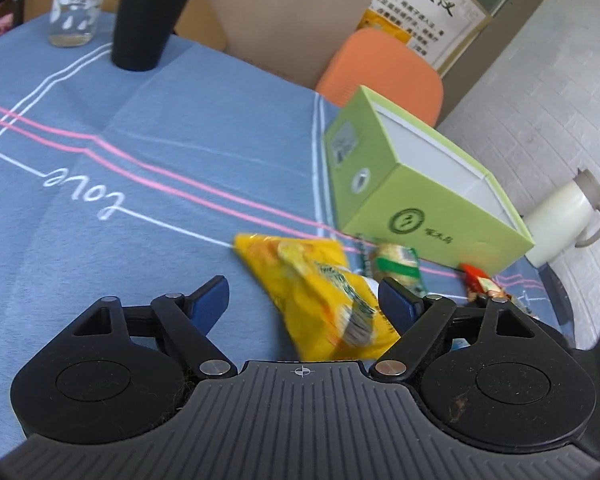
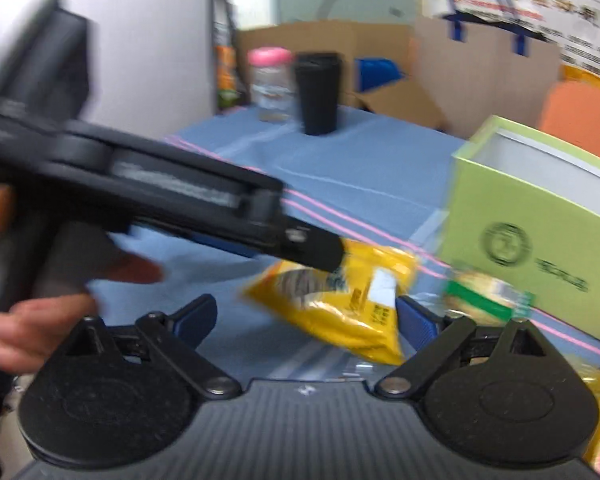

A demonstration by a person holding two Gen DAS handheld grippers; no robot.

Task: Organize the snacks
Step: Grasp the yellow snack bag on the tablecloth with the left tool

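The green box [image 1: 424, 184] stands open on the right side of the counter [image 1: 148, 184], and as far as its visible inside shows, nothing has gone in yet; its floor is hidden. All the snacks seen lie loose on the blue cloth in front of it: a yellow chip bag [image 1: 320, 292] nearest, a small green-and-white packet [image 1: 398, 262] just beside the box's near wall, and a red wrapper [image 1: 478, 278] further right. So the sorting looks barely begun, with every visible snack left to move.

The left tongs [image 1: 302, 298] are spread wide and grasp nothing. The yellow chip bag sits in the gap between the blue pads [image 1: 210, 300], nearer the right-hand one; whether that pad touches the bag cannot be told. In the right wrist view the left tongs reach in from the left over the yellow chip bag, their tip at its far edge.

The right tongs [image 2: 306, 318] are also released, wide apart and empty, hanging near the same bag's near side. That picture is blurred.

A black cup [image 1: 150, 16] and a pink-capped jar [image 1: 78, 4] stand at the far left of the counter, well apart from the snacks.
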